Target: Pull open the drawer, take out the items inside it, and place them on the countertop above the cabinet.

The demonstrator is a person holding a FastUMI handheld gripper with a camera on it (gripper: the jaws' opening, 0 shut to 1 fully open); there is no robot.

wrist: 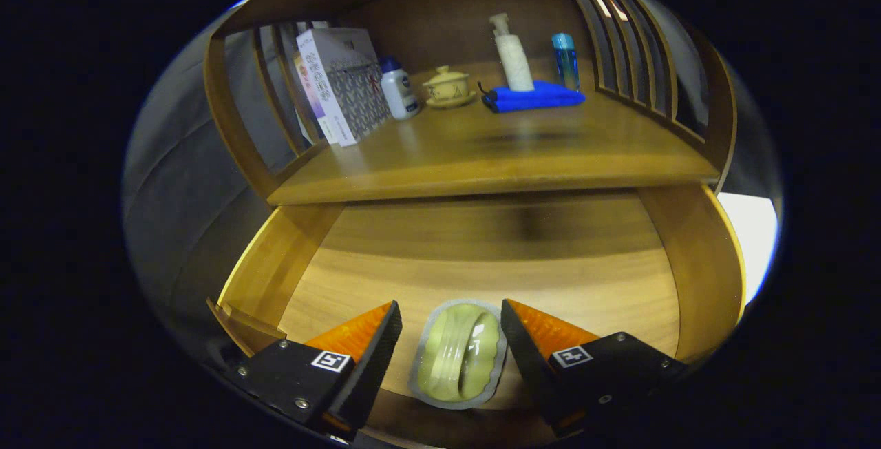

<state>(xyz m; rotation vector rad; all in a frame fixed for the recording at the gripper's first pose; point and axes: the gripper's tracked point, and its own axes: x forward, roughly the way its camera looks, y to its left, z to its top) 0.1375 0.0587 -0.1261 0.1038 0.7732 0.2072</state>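
With the gripper spread around the pale green packet lying on the drawer floor, fingers at nine and three o'clock, a shallow pinch could let it slip before reaching the countertop at twelve.

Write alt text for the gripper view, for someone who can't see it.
The gripper is open, its fingers either side of a pale green soap-like item lying in the pulled-open wooden drawer. Above, the countertop holds a box, bottles, a lidded cup and a blue cloth.

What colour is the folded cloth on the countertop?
Bright blue. The folded cloth lies under the pump bottle, seen in the gripper view.
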